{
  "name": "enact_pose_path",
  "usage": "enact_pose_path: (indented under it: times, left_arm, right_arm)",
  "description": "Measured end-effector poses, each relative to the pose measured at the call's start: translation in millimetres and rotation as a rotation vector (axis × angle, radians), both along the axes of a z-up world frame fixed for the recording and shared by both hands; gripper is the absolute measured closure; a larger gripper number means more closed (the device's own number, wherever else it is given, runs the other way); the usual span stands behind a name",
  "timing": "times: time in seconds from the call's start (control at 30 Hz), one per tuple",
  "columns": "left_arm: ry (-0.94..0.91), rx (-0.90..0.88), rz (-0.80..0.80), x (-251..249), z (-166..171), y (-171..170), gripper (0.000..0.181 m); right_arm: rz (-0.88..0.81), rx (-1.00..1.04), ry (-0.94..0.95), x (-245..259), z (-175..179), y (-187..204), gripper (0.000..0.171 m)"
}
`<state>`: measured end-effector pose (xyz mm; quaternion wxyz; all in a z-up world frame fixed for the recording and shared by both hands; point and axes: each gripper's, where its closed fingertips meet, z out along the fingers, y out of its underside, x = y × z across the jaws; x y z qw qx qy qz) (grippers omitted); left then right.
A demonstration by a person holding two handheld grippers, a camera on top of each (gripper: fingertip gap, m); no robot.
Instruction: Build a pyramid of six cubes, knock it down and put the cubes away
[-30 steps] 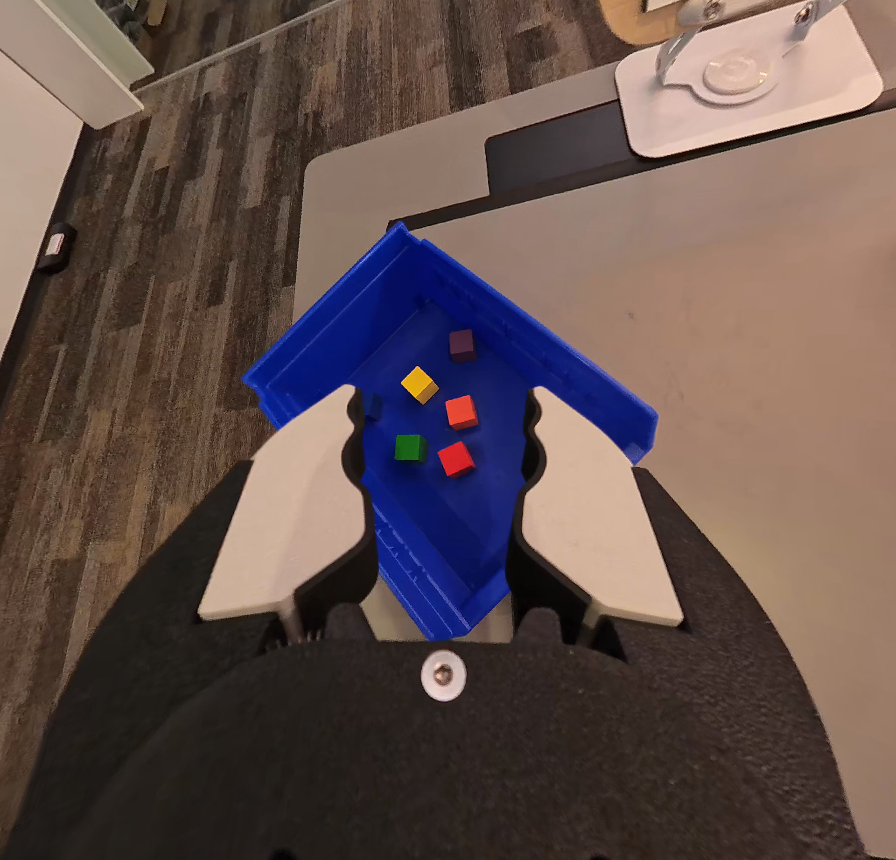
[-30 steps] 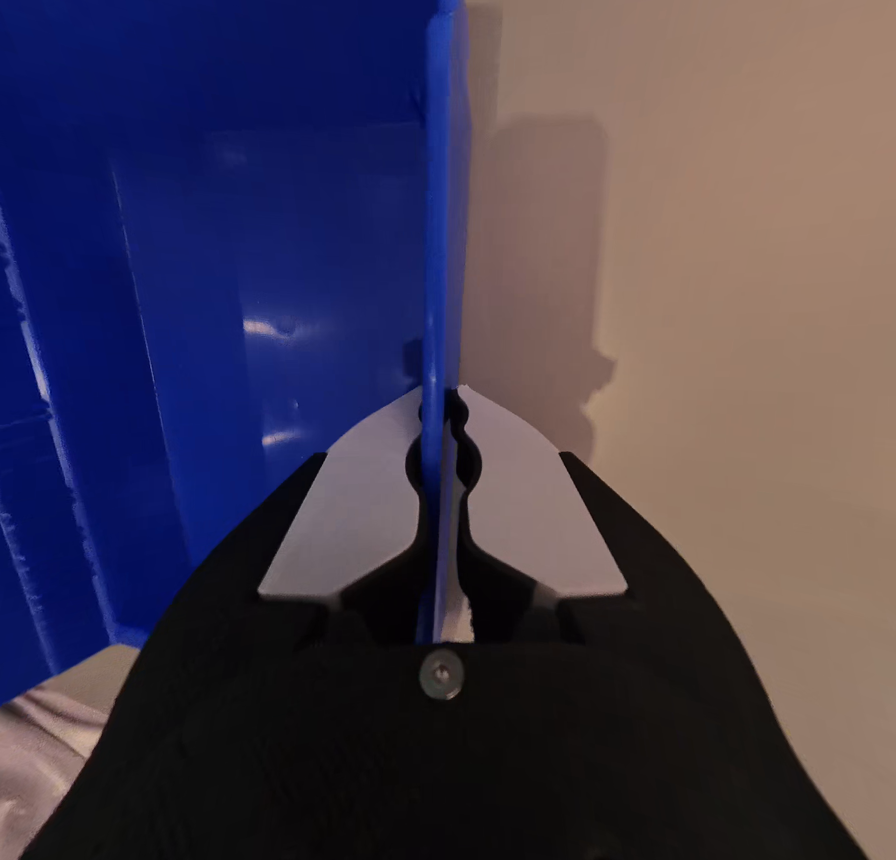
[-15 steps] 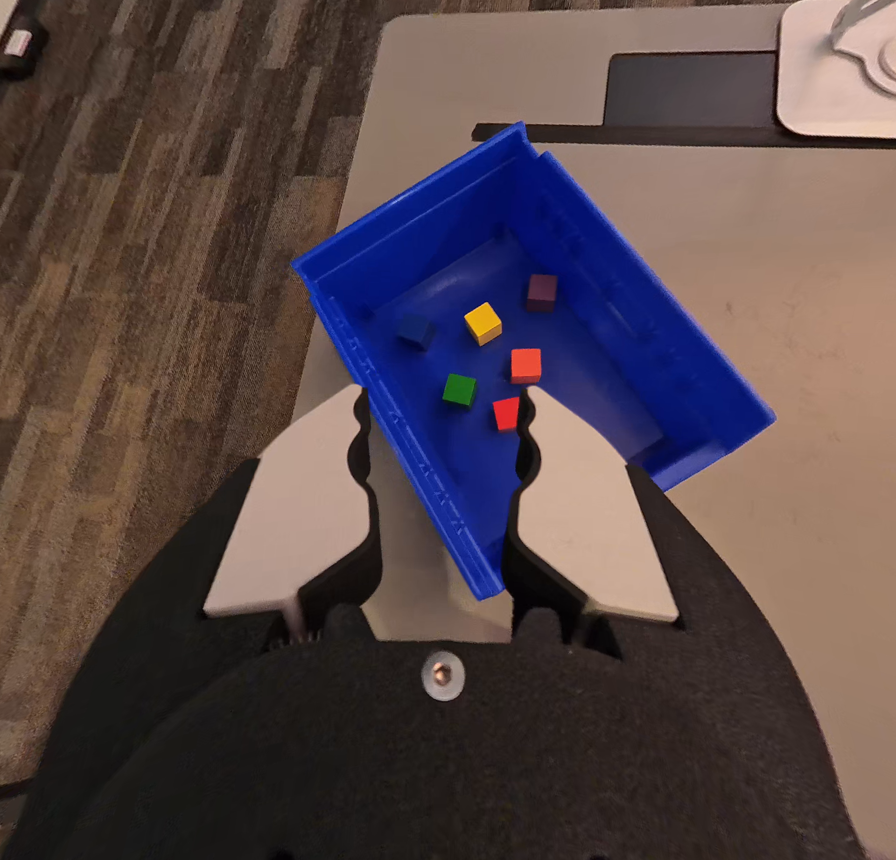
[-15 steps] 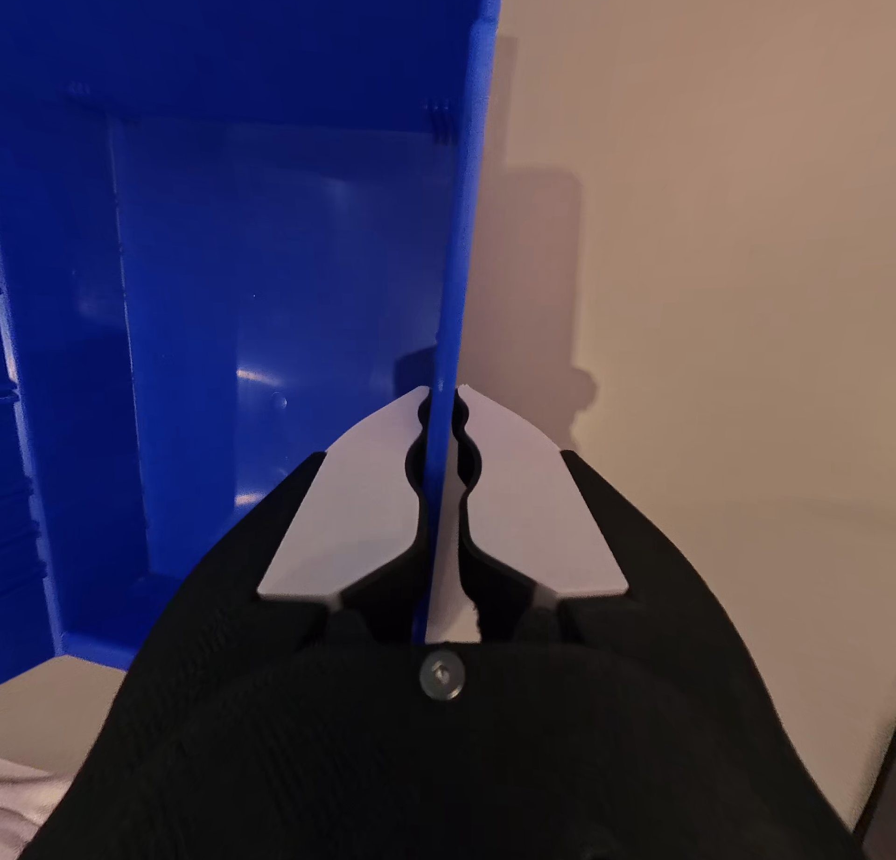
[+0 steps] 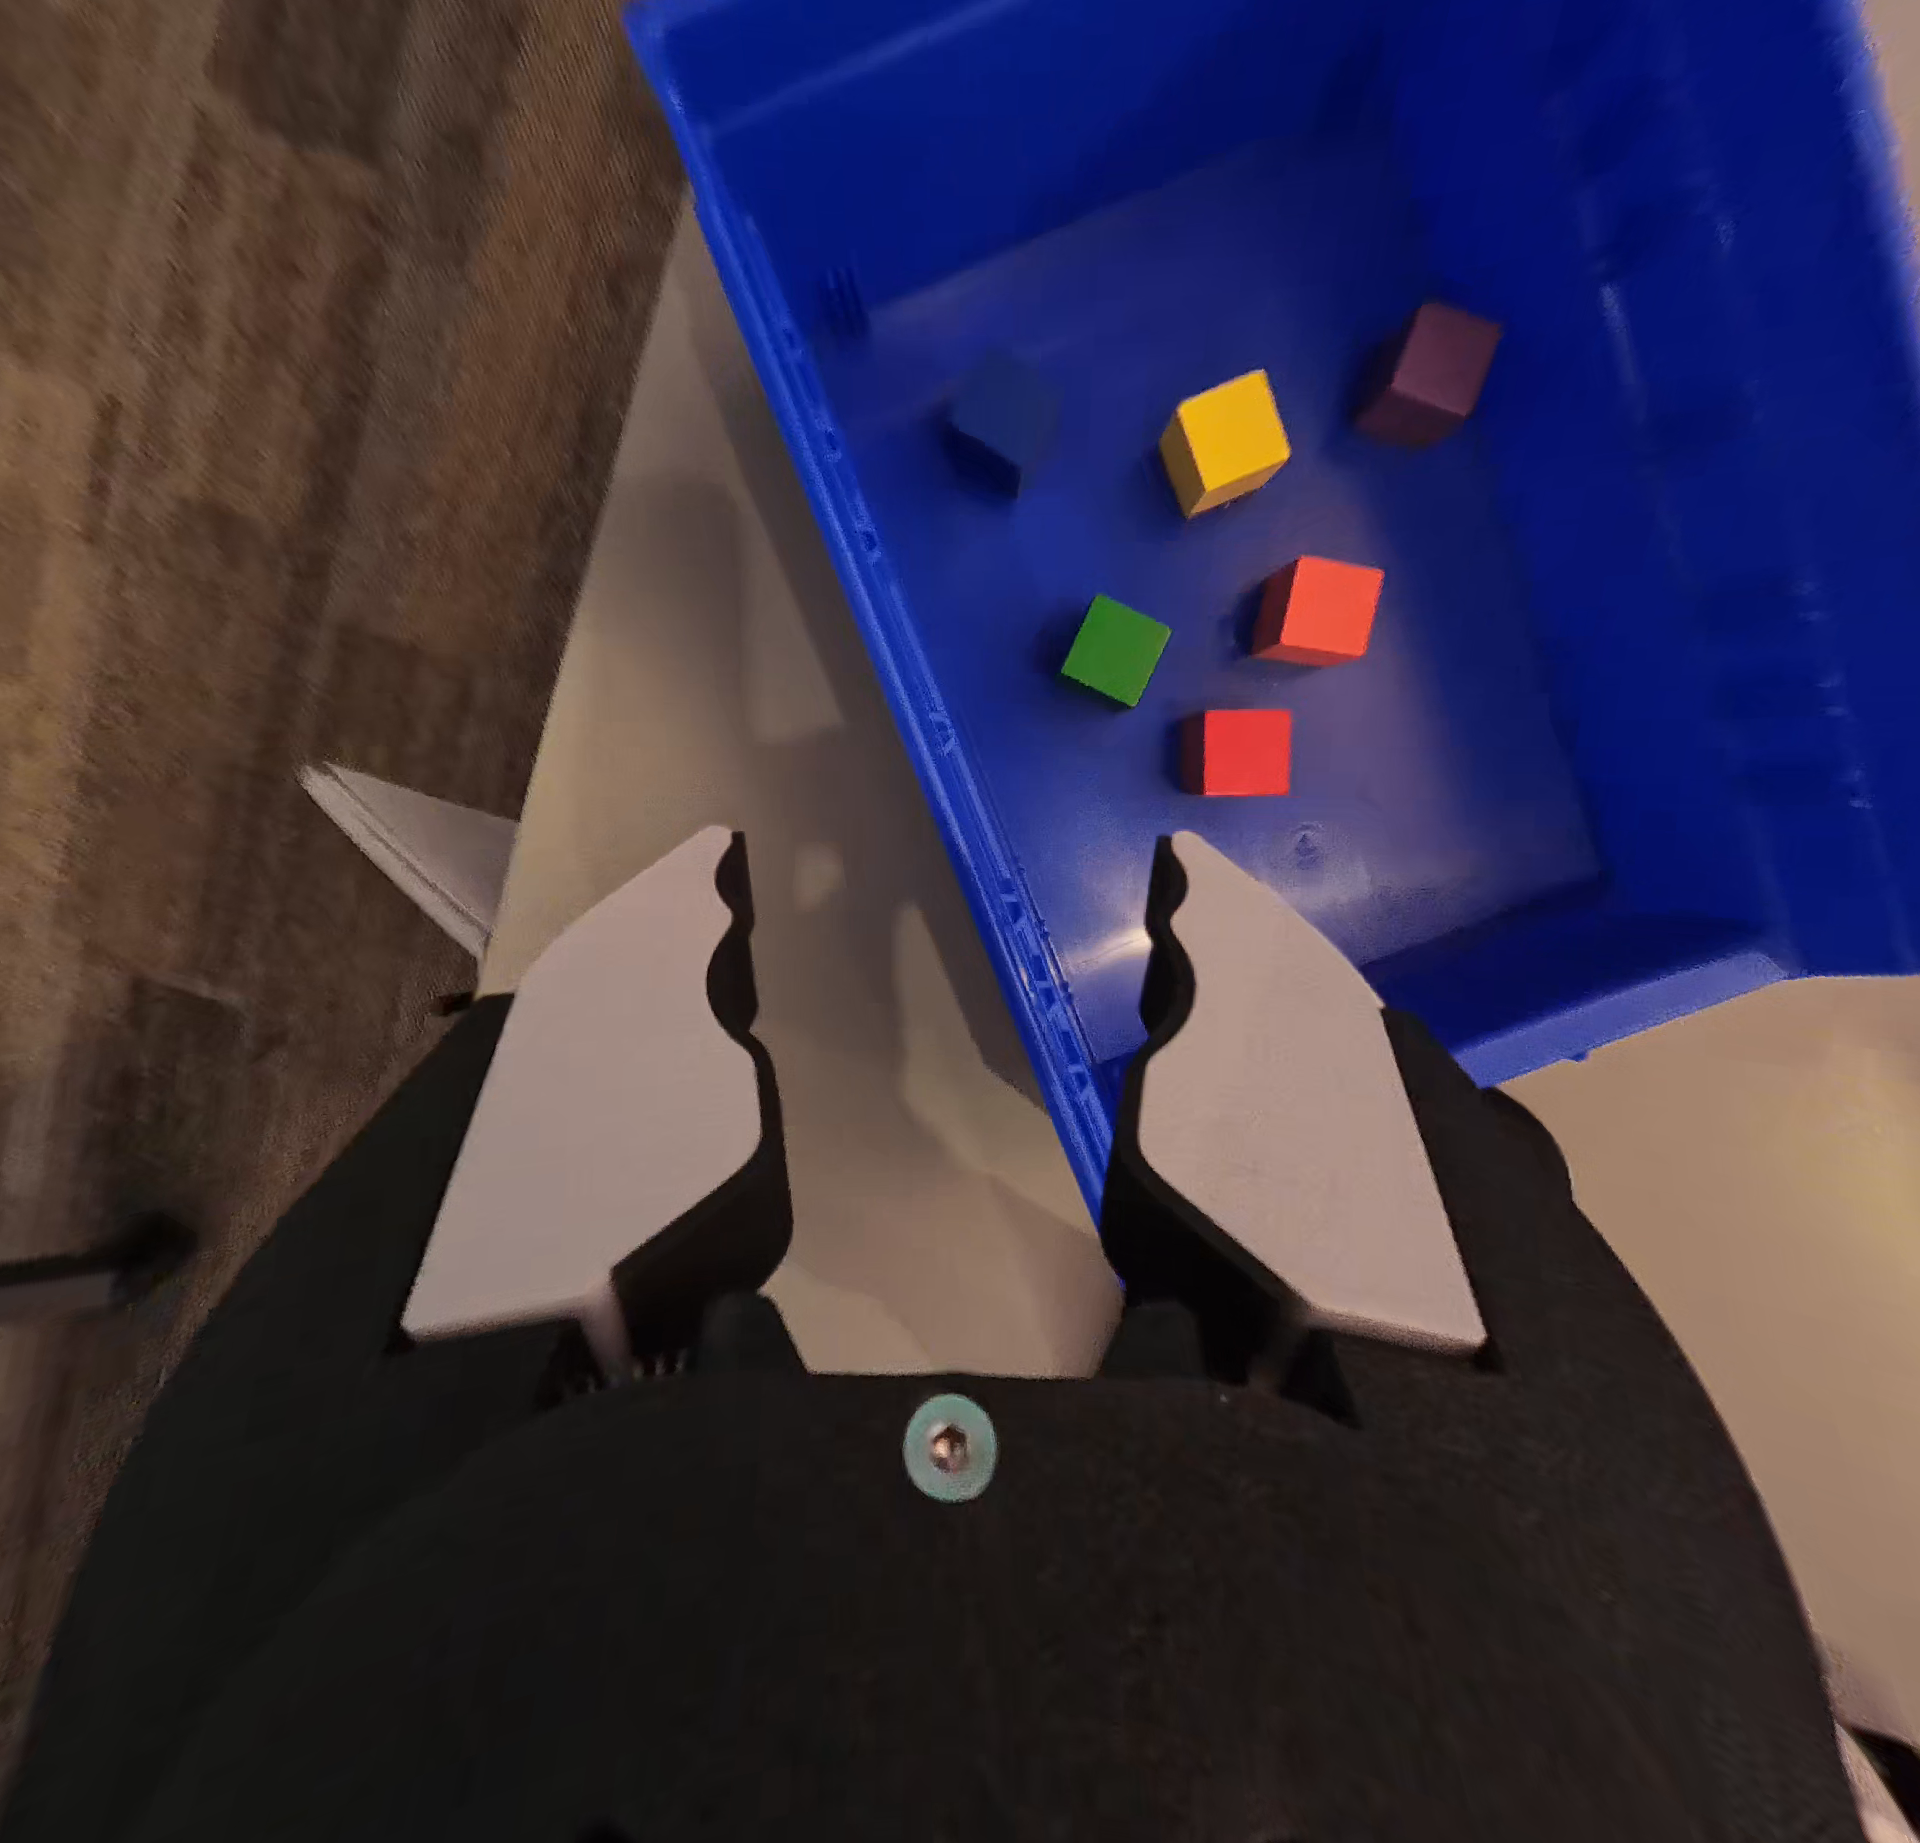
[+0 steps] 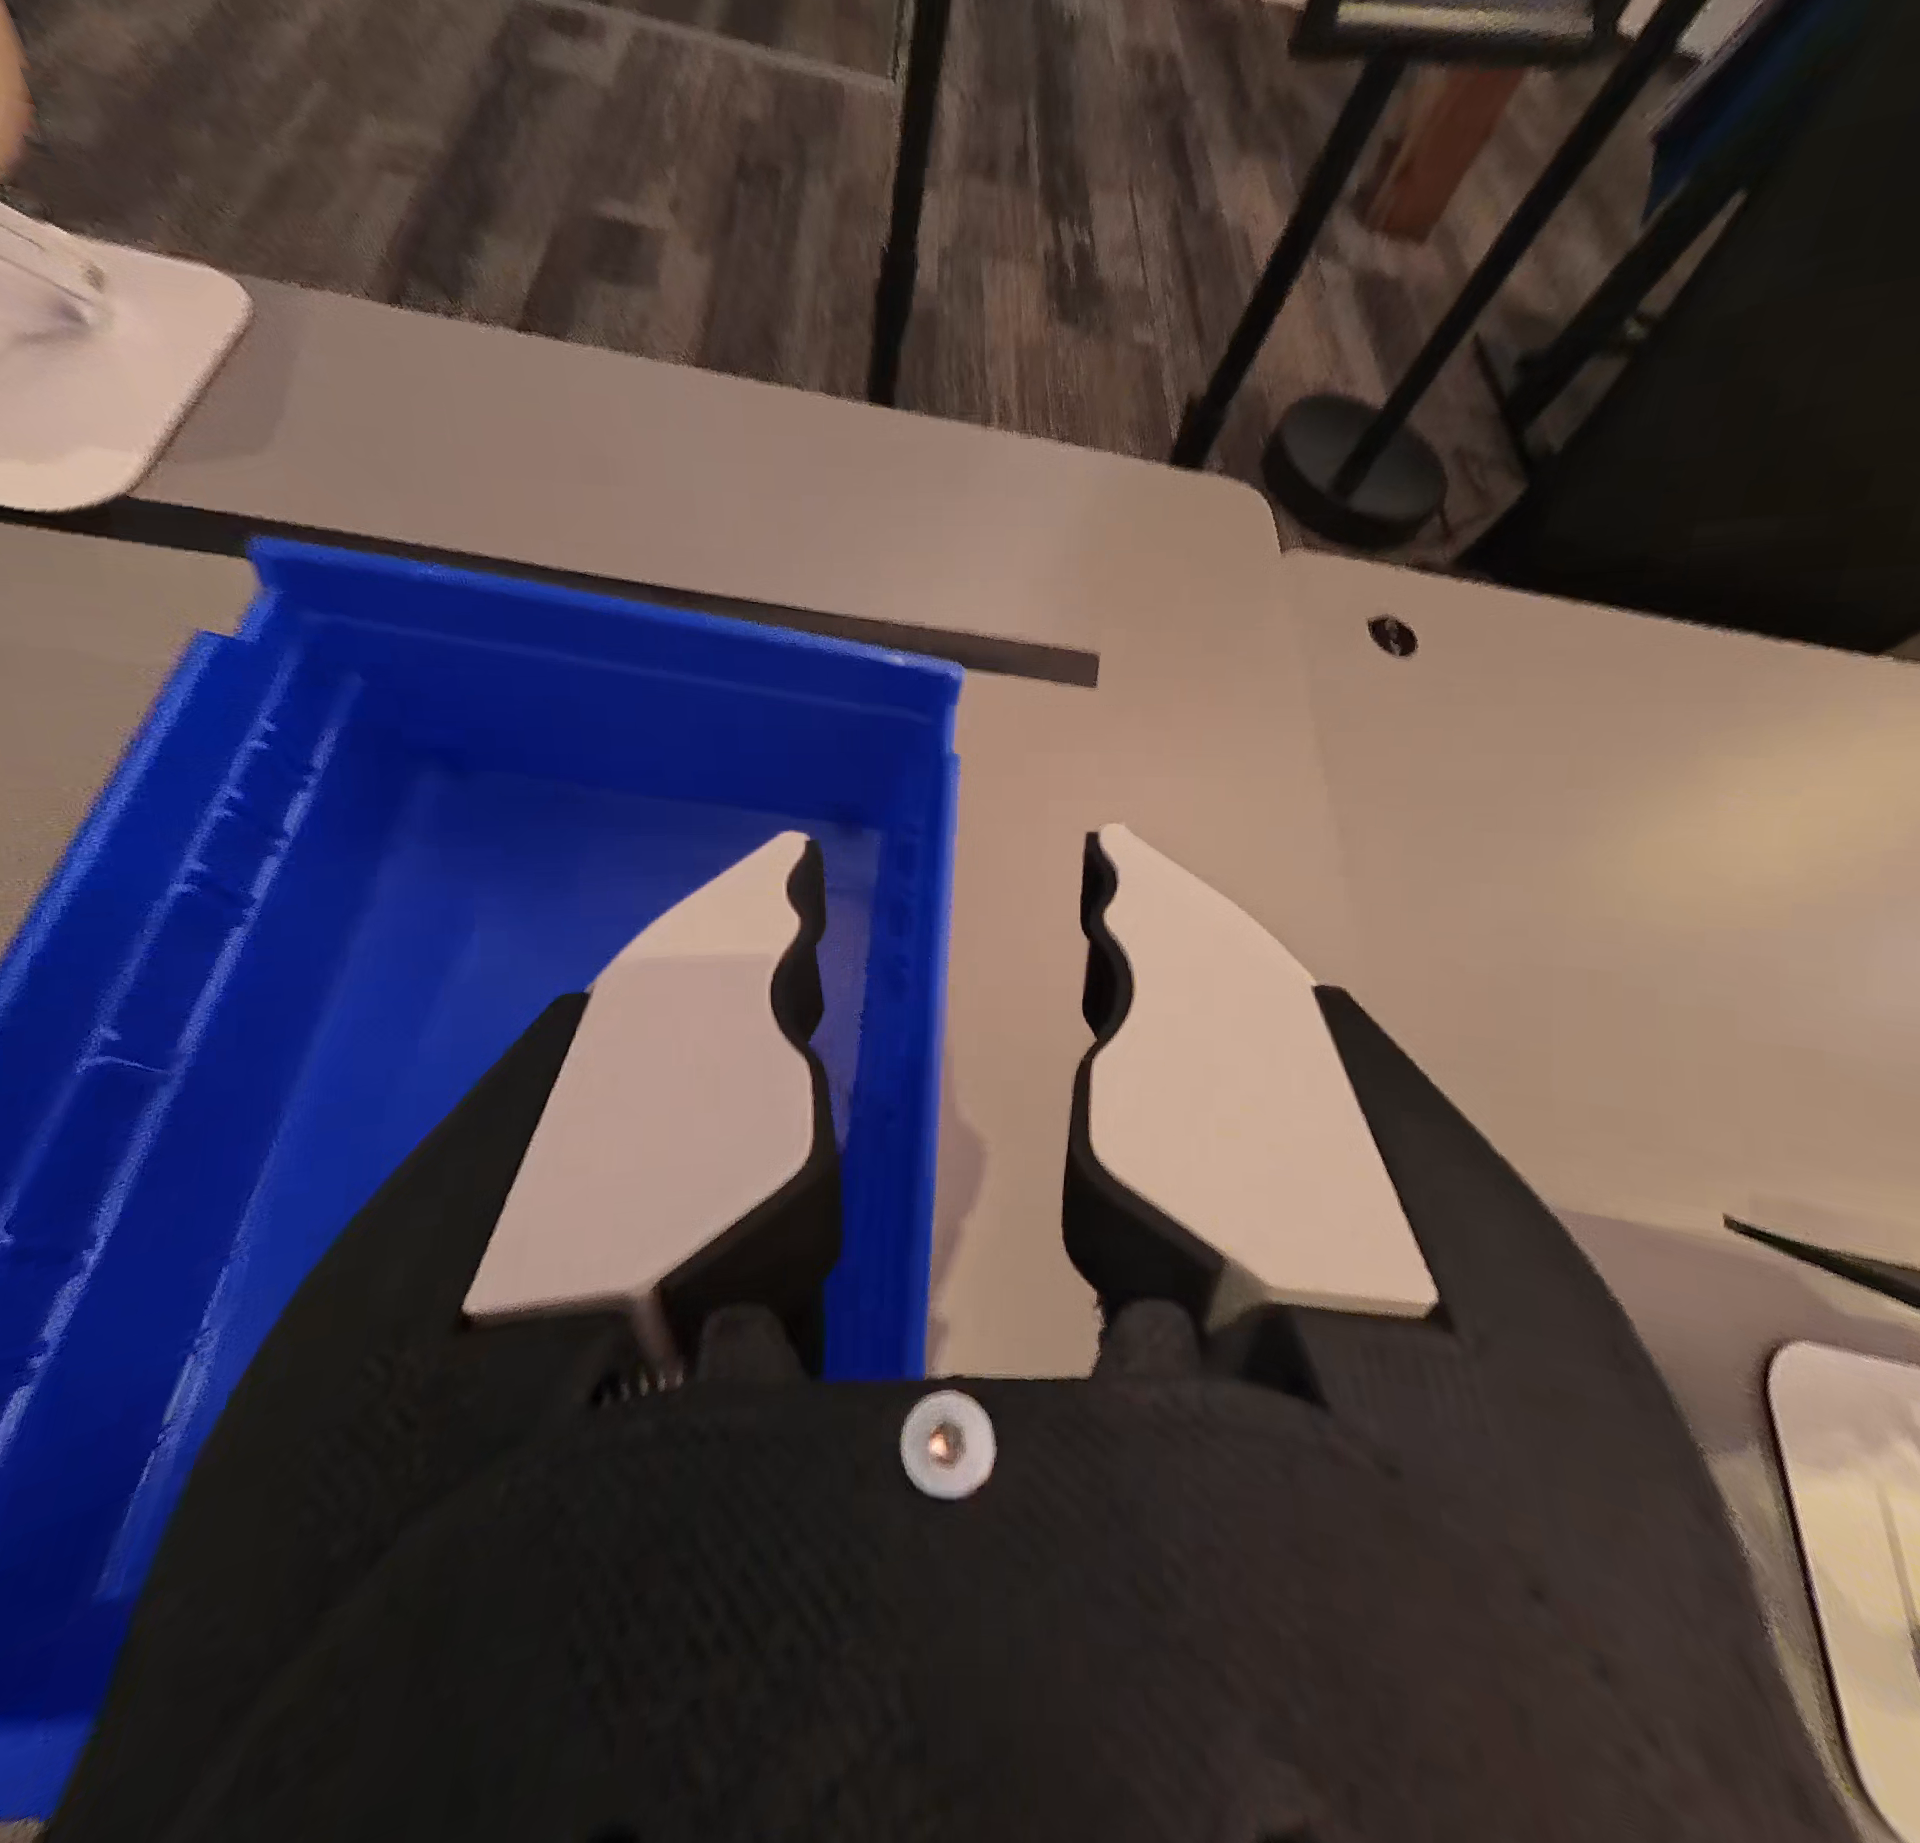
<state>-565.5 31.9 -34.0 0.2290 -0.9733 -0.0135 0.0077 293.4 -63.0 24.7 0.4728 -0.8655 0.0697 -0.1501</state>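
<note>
Left wrist view: your left gripper [image 5: 951, 843] was spread wide astride the blue bin [image 5: 1714, 359] wall at the table [image 5: 665, 713] edge.
Cubes [image 5: 1226, 440]: six lay loose on the bin floor.
Right wrist view: your right gripper [image 6: 948, 837] gaped, straddling the bin's [image 6: 582, 640] right wall.

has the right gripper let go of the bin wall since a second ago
Yes. The right gripper was shut on the blue bin's side wall; now it is open and pulled back above it, the wall running between its fingers.
</note>
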Motion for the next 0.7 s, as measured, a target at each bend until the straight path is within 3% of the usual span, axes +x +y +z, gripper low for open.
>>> enact_pose_path:
  times: [0.3, 0.43, 0.47, 0.63, 0.7]
  left_arm:
    - [-0.040, -0.231, -0.019, 1, -56, 3, 0.127]
    - [-0.036, -0.314, -0.058, 4, -73, 2, 0.162]
    - [-0.026, -0.330, -0.073, 4, -75, 3, 0.161]
    - [0.023, -0.272, -0.147, 7, -76, 28, 0.170]
    - [0.086, -0.241, -0.246, 12, -75, 45, 0.168]
  right_arm:
    - [0.097, 0.085, -0.082, -30, 27, 10, 0.125]
    - [0.113, 0.085, -0.084, -33, 27, 11, 0.125]
    - [0.117, 0.082, -0.085, -33, 26, 12, 0.125]
    - [0.138, 0.064, -0.086, -37, 20, 16, 0.126]
    - [0.149, 0.049, -0.096, -40, 17, 19, 0.127]
